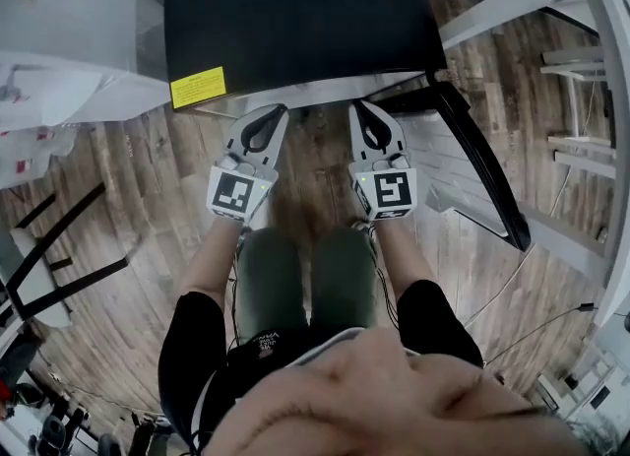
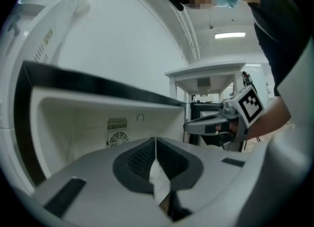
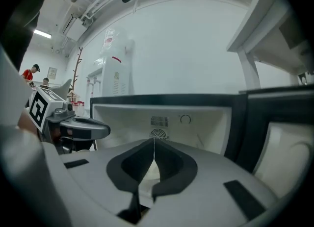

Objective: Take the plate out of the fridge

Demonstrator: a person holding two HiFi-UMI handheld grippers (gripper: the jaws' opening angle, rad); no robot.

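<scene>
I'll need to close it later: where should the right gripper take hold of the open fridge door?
Probably the free edge of the fridge door, the end nearest the person. The door stands swung wide at the right, a thin panel that jaws can pinch across its thickness. The right gripper, now shut, would come from in front.

Matt black fridge [image 1: 295, 11]; wood-grain floor [image 1: 128, 198]; smooth white fridge interior [image 3: 117, 128]

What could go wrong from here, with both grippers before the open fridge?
Both jaws are closed, so the left gripper and right gripper might push a plate, not grasp it. No plate shows in the fridge yet. The open door stands close on the right and might be bumped.
</scene>
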